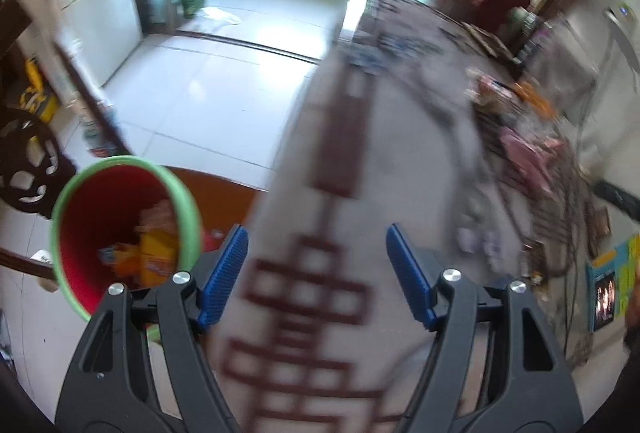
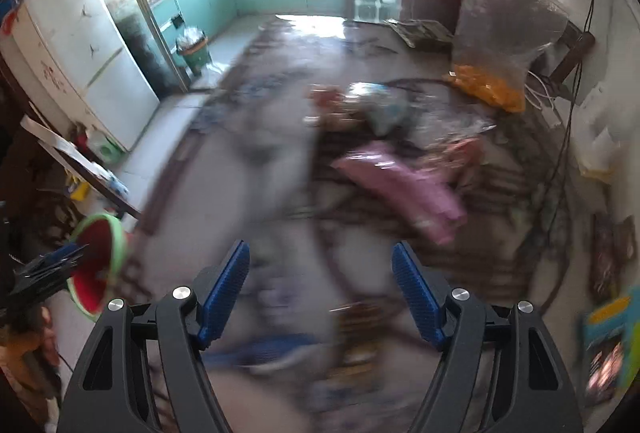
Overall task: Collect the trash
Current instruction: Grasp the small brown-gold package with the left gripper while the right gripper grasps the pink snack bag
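A red bin with a green rim [image 1: 124,229] stands at the lower left of the left wrist view, with orange and yellow wrappers [image 1: 154,253] inside. My left gripper [image 1: 316,273] is open and empty, just right of the bin, over a blurred patterned cloth [image 1: 320,273]. My right gripper [image 2: 320,289] is open and empty above the same cloth. A pink wrapper [image 2: 404,189] and a heap of mixed wrappers [image 2: 372,109] lie ahead of it. The bin [image 2: 100,265] and the left gripper [image 2: 52,265] show at its far left.
A white fridge [image 2: 80,61] stands at the left. A green floor bin [image 2: 194,51] sits by the kitchen doorway. A clear bag with orange contents [image 2: 496,49] stands at the back right. Cables [image 2: 560,153] run along the right wall. Both views are motion-blurred.
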A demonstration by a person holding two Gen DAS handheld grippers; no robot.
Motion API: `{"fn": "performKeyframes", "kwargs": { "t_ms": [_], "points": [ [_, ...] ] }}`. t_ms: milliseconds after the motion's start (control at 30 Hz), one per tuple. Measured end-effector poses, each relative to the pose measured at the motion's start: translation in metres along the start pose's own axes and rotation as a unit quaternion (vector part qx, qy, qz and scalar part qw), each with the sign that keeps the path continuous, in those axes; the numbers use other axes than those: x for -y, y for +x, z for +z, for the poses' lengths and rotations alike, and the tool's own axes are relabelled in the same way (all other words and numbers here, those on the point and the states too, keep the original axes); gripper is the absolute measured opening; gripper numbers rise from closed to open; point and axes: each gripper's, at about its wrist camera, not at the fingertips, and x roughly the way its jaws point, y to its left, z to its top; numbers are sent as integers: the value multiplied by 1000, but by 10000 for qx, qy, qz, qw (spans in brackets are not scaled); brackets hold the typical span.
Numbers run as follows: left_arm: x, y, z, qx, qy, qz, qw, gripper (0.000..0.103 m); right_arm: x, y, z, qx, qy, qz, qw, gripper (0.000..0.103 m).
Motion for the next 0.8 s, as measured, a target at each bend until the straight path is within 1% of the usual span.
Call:
{"fn": "performKeyframes", "kwargs": {
  "t_ms": [67,133,200,267,333,400,533,600,633,667,700,767,800],
  "points": [
    [35,4,-8,-76,112,-96,9999,69,25,18,11,-218,-194,34,9996,72],
    [63,7,-16,-143,196,-176,9995,69,44,43,20,-488,-519,40,9975,71],
    [97,13,-26,-229,274,-171,9992,69,45,69,23,-694,-888,134,9935,71],
    [118,17,-34,-305,223,-150,9992,69,46,90,21,-828,-1292,75,9881,71],
    [134,19,-42,-359,202,-91,9991,69,45,109,22,-895,-1655,14,9821,71],
    [150,21,-50,-422,216,-13,9989,69,46,126,24,-1028,-1797,95,9783,71],
    [168,24,-58,-503,115,135,9986,69,50,145,21,-1194,-1952,82,9734,69],
    [174,26,-60,-530,58,208,9984,69,52,149,17,-1254,-1925,199,9731,45],
    [178,28,-60,-538,45,240,9983,69,54,147,15,-1189,-1911,254,9740,43],
    [182,30,-61,-554,36,261,9981,69,54,145,13,-1162,-1938,256,9738,33],
    [186,32,-61,-568,30,259,9980,69,56,140,9,-1098,-1964,283,9739,18],
    [195,37,-60,-600,49,223,9979,69,63,124,2,-937,-1794,506,9780,15],
    [200,39,-60,-609,75,180,9980,69,67,108,-1,-792,-1638,672,9810,15]
  ]
}}
